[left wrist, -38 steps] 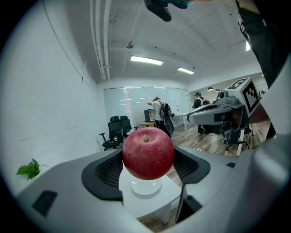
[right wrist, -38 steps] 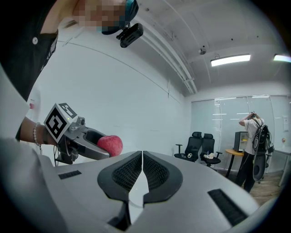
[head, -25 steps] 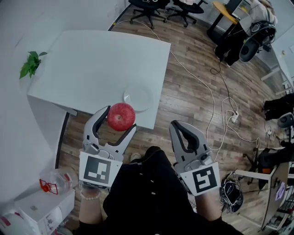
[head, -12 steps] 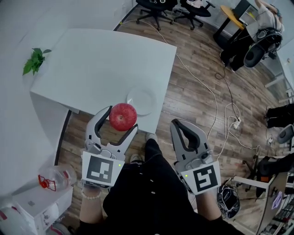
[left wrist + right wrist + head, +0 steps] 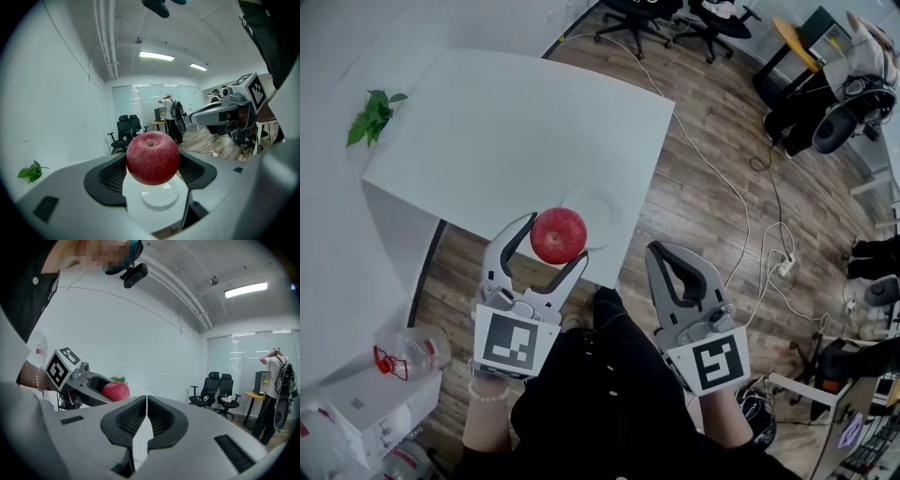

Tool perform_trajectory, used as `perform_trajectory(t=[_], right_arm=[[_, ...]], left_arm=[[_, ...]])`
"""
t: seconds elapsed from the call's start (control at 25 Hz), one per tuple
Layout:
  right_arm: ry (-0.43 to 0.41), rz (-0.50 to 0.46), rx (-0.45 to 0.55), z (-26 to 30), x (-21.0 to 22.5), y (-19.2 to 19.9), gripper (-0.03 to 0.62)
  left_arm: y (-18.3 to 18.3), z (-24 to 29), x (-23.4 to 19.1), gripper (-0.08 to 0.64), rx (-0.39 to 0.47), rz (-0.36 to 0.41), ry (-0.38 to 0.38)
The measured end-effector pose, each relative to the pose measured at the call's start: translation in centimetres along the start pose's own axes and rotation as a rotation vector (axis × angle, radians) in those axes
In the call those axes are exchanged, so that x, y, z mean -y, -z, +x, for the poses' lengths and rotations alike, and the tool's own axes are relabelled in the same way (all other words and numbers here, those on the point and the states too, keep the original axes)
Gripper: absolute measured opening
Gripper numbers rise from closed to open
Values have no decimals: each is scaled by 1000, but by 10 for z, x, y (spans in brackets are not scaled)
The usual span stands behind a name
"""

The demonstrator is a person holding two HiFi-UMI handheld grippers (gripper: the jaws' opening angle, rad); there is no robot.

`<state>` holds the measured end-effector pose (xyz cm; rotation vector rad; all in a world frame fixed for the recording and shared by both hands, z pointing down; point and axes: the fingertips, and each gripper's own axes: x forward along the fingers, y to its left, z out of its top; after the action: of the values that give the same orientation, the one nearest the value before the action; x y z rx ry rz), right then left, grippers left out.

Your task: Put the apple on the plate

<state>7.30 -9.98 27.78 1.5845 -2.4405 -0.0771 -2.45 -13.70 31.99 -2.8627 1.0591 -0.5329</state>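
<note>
A red apple is held between the jaws of my left gripper, over the near edge of the white table. In the left gripper view the apple hangs above a white plate. The plate lies near the table's front right corner, just beyond the apple. My right gripper is shut and empty, to the right over the wooden floor. In the right gripper view its jaws meet, with the apple off to the left.
A small green plant stands at the table's far left edge. Office chairs and a white cable on the floor lie beyond the table. A person stands far off. A clear bottle sits on a box at lower left.
The left gripper with the apple has come closer to the plate, now at the table's near edge. The right gripper has stayed shut beside it.
</note>
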Motion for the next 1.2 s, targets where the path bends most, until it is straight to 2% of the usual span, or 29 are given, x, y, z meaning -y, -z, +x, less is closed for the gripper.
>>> perform_trajectory(t=[0.52, 0.76, 1.2], right_arm=[[-80, 8, -60, 39, 33, 18, 43], [-87, 20, -72, 50, 51, 27, 43], [-109, 47, -137, 65, 71, 49, 43]], left_arm=[[25, 63, -5, 356, -30, 66, 20], [46, 87, 0, 354, -59, 29, 31], [87, 129, 10, 354, -148, 29, 67]])
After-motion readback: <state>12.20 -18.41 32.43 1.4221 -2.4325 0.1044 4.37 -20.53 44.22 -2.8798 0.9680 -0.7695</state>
